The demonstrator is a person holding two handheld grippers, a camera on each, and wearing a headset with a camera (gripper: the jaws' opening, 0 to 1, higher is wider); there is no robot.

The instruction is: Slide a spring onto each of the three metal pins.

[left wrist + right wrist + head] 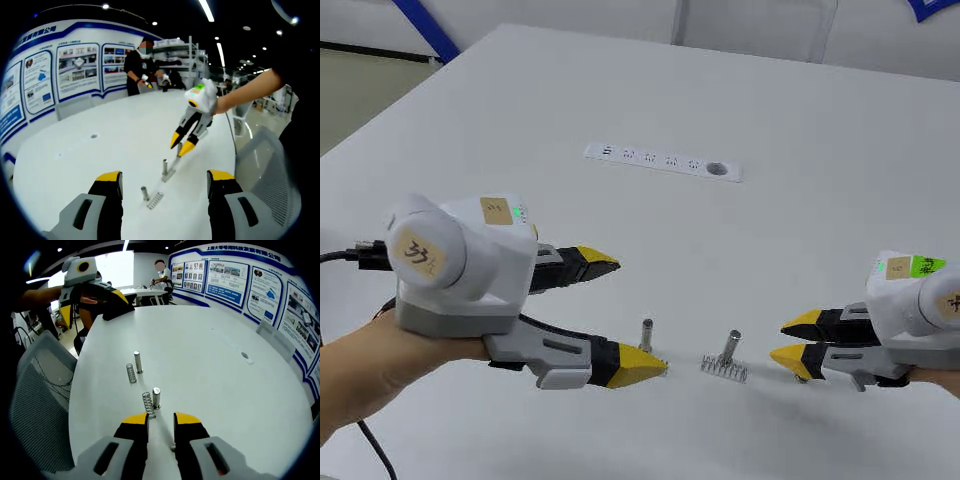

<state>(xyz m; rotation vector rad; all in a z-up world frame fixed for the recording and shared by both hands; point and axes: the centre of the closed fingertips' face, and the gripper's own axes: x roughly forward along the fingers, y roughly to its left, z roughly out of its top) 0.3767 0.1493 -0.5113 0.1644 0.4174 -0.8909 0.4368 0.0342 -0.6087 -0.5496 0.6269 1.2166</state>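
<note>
l gripper (625, 313) is hovering left of the pin (730, 346), jaws wide apart. r gripper (789, 339) is sitting right of it, jaws only slightly apart. spring (724, 370) is lying just beside that pin's base. prob light, squashy, rolling easily, so pinching gently mid-coil.

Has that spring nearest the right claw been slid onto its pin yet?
No, it's off. The spring lies flat on the table beside the standing pin, whose shaft is bare.
</note>
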